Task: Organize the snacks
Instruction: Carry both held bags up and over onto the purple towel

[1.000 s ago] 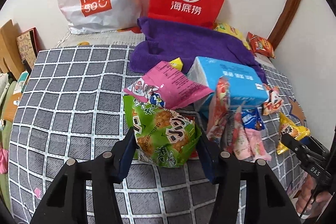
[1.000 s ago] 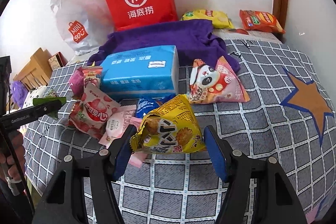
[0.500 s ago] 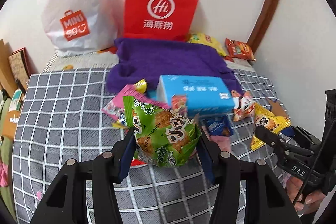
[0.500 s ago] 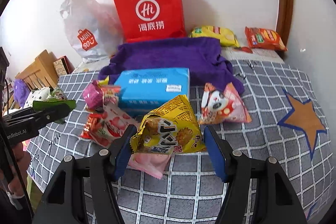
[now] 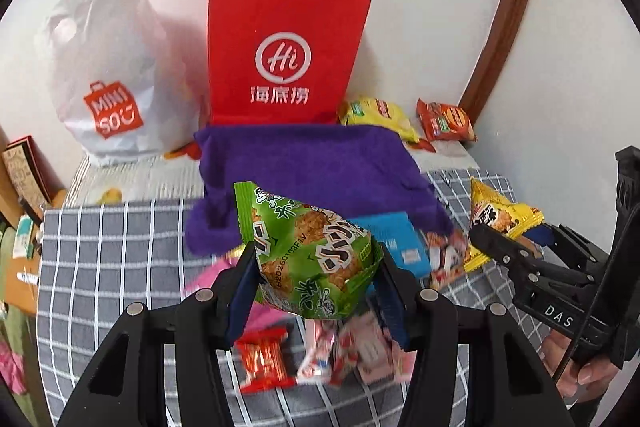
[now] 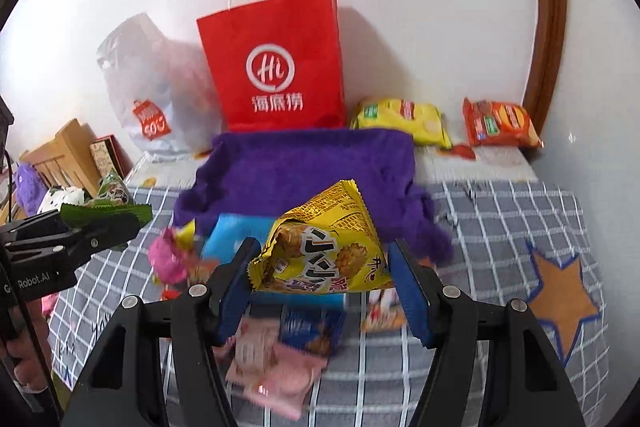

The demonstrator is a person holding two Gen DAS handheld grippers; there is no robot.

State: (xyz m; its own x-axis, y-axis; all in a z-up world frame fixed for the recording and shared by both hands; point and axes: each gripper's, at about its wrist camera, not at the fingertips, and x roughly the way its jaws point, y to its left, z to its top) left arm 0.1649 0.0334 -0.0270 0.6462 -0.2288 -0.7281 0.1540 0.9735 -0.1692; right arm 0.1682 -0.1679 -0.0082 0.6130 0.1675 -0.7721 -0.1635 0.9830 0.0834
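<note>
My left gripper [image 5: 314, 281] is shut on a green snack bag [image 5: 308, 255] and holds it above the grey checked bedspread [image 5: 100, 247]. My right gripper [image 6: 324, 281] is shut on a yellow snack bag [image 6: 324, 255], also lifted; it shows at the right of the left wrist view [image 5: 500, 219]. Below lie loose snacks: a blue box [image 6: 236, 231], a pink packet [image 6: 276, 367], a red packet [image 5: 264, 363]. A red paper bag [image 5: 280, 59] stands upright against the wall behind a purple towel [image 5: 312, 163].
A white plastic shopping bag [image 5: 108, 79] sits left of the red bag. A yellow chip bag [image 6: 404, 119] and an orange biscuit pack [image 6: 500, 125] lie by the wall at the right. Wooden furniture [image 6: 60, 155] stands off the bed's left edge.
Both grippers have risen and drawn back from the pile with their bags held. The red paper bag now shows whole, handles included.
</note>
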